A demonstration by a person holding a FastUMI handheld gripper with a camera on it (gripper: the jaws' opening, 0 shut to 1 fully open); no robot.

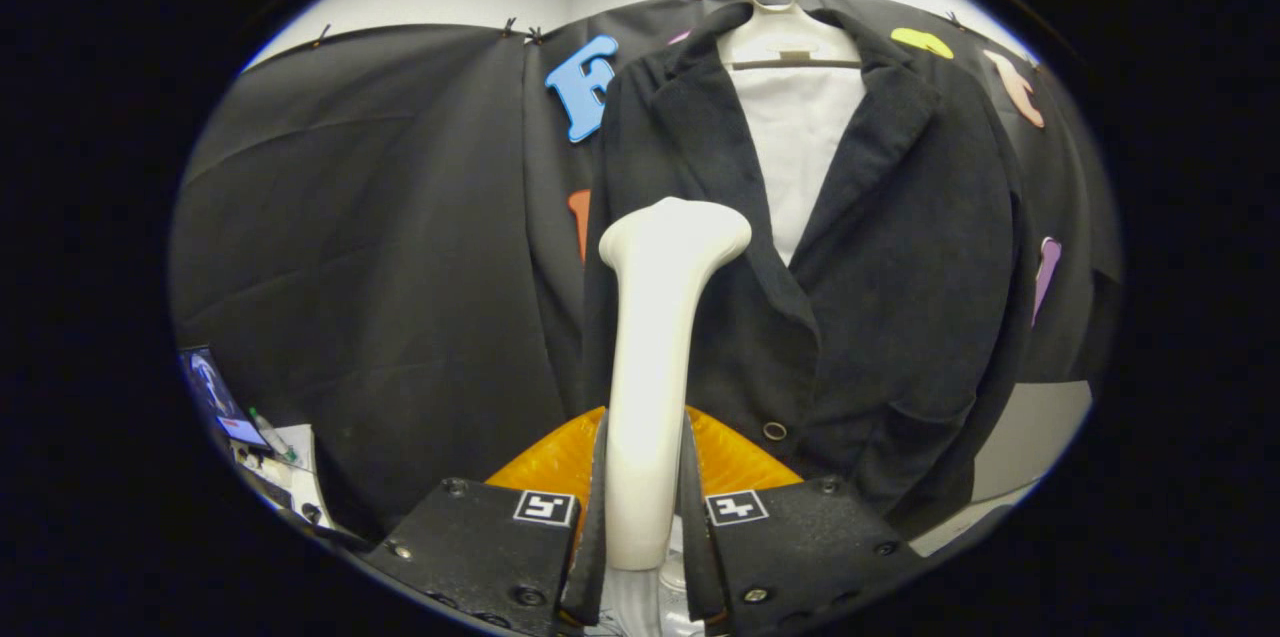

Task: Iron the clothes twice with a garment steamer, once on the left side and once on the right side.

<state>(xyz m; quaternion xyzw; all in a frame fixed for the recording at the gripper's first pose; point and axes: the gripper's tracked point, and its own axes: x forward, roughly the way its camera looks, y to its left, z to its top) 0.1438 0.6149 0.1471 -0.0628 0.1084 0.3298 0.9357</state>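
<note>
Your gripper (645,507) is clamped on the white garment steamer (655,367), both fingers (590,517) pressing its handle from either side. The steamer stands upright between them, its flared head at twelve o'clock from the fingertips, set against the dark jacket (880,267). The jacket hangs on a pale hanger (788,32) just beyond the steamer, spreading toward one and two o'clock, with its button (774,431) close beside the handle at two o'clock. A cluttered table corner (285,462) sits out at nine o'clock.
</note>
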